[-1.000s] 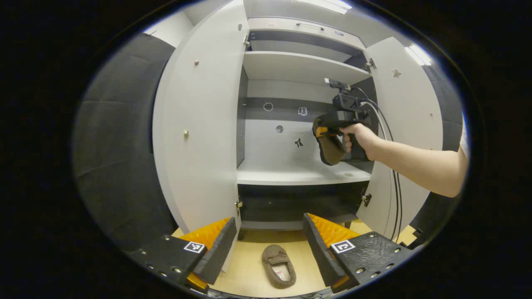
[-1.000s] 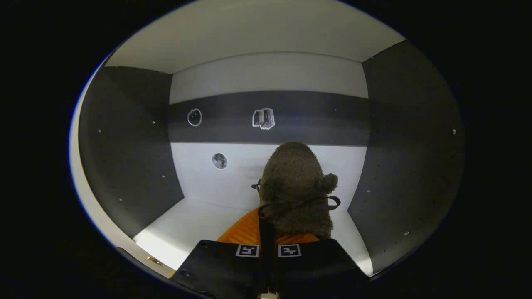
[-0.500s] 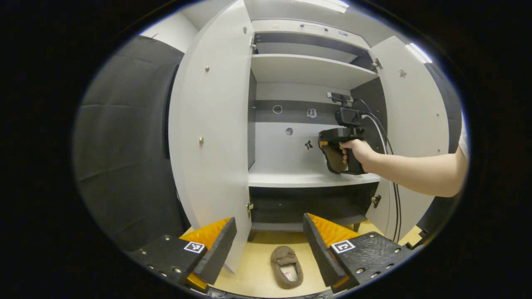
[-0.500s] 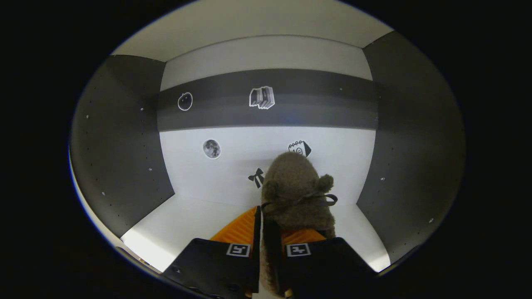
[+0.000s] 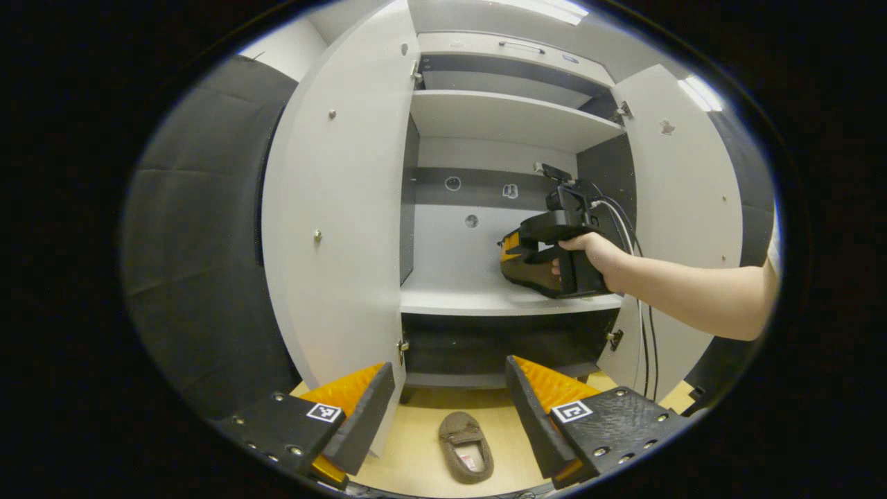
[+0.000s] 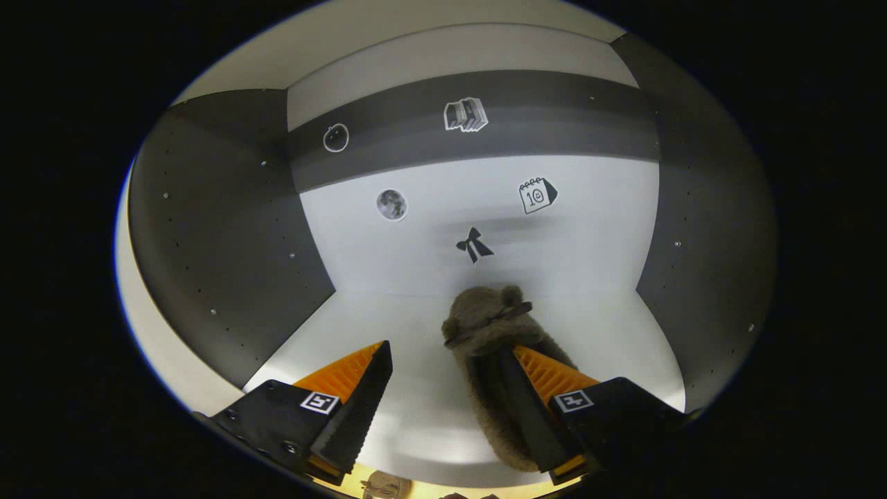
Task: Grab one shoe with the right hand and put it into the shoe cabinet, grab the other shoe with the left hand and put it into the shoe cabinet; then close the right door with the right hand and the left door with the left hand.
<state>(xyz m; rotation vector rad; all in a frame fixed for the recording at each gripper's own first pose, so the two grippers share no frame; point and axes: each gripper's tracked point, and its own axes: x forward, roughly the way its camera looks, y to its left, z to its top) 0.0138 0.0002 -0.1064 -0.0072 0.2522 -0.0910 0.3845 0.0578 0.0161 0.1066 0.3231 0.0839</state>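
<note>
A brown fuzzy slipper (image 6: 488, 326) lies on the white middle shelf (image 6: 388, 326) of the shoe cabinet, toe toward the back wall. My right gripper (image 6: 447, 388) is open above the shelf, and the slipper rests against the inner side of its right finger. In the left gripper view a hand holds that right gripper (image 5: 528, 260) inside the cabinet, low over the shelf (image 5: 457, 299). The other brown slipper (image 5: 466, 447) lies on the wooden floor before the cabinet. My left gripper (image 5: 447, 409) hangs open above it with nothing between its fingers.
Both cabinet doors stand wide open: the left door (image 5: 332, 208) and the right door (image 5: 686, 208). An upper shelf (image 5: 506, 114) and a dark lower compartment (image 5: 499, 343) belong to the cabinet. Cables (image 5: 648, 346) trail down from the right gripper along the right door.
The right gripper lowered the slipper onto the middle shelf and opened, letting it go. The left gripper stayed open above the floor slipper, its view shifting slightly.
</note>
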